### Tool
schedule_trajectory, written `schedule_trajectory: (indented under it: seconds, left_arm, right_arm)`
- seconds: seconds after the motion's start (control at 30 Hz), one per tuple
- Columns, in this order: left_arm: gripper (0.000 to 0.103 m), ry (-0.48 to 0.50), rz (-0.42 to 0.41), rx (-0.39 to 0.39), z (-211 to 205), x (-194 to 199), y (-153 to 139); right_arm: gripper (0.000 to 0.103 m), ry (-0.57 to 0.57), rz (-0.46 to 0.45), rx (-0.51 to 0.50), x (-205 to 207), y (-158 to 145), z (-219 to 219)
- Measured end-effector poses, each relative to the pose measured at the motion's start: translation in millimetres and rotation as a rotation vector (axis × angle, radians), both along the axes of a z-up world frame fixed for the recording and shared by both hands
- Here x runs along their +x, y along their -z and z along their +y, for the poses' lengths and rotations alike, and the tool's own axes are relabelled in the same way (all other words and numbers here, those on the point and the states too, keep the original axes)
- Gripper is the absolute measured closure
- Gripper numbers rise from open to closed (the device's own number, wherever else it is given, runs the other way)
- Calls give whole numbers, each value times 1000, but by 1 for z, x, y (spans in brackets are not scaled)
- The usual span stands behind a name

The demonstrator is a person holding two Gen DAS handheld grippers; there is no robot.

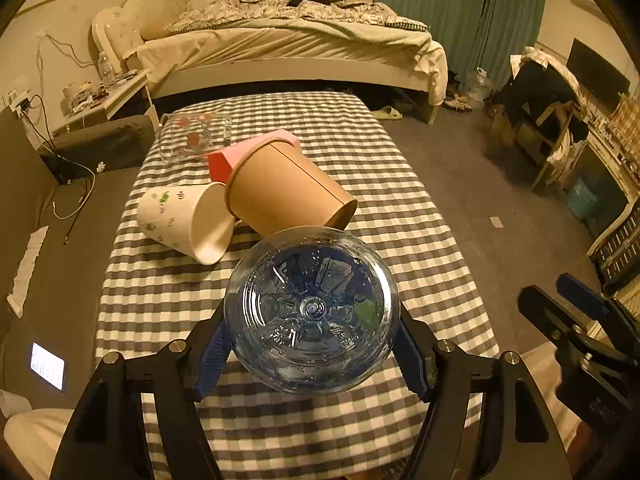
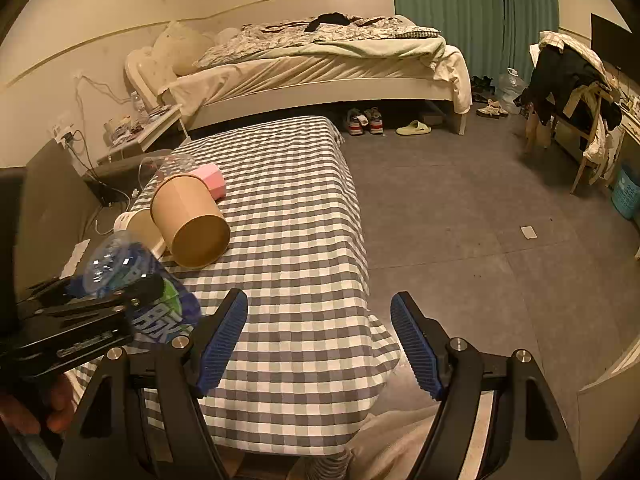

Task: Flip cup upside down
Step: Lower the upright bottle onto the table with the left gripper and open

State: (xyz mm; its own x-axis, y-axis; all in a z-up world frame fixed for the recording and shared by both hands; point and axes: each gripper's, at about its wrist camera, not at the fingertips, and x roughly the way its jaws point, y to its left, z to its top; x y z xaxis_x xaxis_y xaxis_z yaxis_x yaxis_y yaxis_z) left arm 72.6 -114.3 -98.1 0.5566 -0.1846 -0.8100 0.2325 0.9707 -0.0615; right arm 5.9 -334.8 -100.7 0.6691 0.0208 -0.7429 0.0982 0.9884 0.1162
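With the left gripper point(image 1: 312, 356) clamping the clear bottle point(image 1: 312, 314) at lower centre, bring the spread-fingered, empty right gripper point(image 2: 320, 344) onto the brown cup point(image 2: 188, 222) (on its side, centre-left).

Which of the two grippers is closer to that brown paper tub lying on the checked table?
Left. The left gripper, clamped on a water bottle, sits just in front of the brown tub. The right gripper hangs open off the table's right edge, farther away.
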Motion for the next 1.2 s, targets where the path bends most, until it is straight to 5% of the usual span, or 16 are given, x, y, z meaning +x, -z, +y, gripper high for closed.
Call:
schedule_trajectory:
  seconds: [0.33,0.47,0.67,1.2]
  left_arm:
    - [30,-9,2,20,4,-3,11]
    - [11,-28,12,13,5,-2,10]
    - [11,-46,-8,-37,15,-6,-7]
    - [10,-155,-276,-37,81,-62,-91]
  right_arm:
    - [29,-19,-2,-22,-3,-1,11]
    - [29,-18,-9,-25,-6,-6,14]
    - [29,-15,-33,-34,-14,-20,16]
    - [25,-70,-164,-56,-45,-81,50]
